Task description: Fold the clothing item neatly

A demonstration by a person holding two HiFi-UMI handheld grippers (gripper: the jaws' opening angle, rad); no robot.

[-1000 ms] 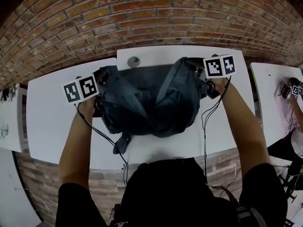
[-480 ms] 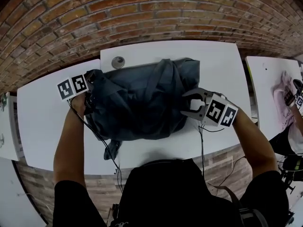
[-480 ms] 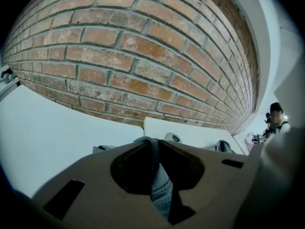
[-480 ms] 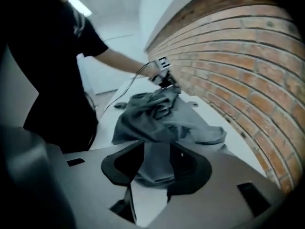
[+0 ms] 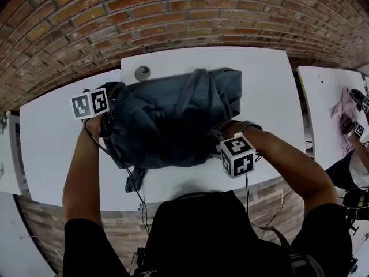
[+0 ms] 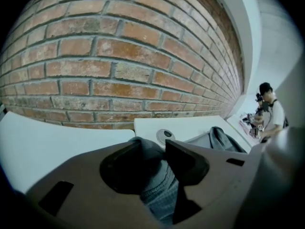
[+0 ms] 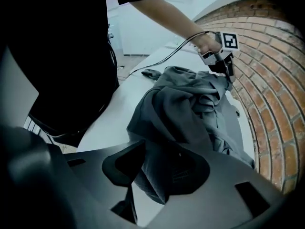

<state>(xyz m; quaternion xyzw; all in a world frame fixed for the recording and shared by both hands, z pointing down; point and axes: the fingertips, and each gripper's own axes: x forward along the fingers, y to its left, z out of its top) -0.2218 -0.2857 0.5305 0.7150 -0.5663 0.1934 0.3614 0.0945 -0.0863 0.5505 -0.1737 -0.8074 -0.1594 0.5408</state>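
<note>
A dark grey-blue garment [image 5: 173, 117] lies bunched on the white table [image 5: 265, 85]. My left gripper [image 5: 110, 123] is at its left edge. In the left gripper view a thick hem of the garment [image 6: 159, 187] sits between the jaws of that gripper [image 6: 152, 151], which have just been opening and no longer clamp it. My right gripper [image 5: 219, 134] is at the garment's near right edge. Its jaws have just opened and stand wide around the edge of the garment [image 7: 186, 109], with the gripper [image 7: 157, 168] pointing steeply down. The left gripper [image 7: 221, 63] shows across the cloth.
A small round metal fitting [image 5: 142, 73] sits on the table behind the garment, close to the brick wall [image 5: 173, 16]. A loose tail of cloth [image 5: 135, 180] reaches toward the near edge. Another person [image 5: 351, 120] works at a separate table on the right.
My right gripper let go at the garment's far right corner, swung to its near right edge and rolled over. The lifted cloth has dropped flatter. The left gripper sank a little.
</note>
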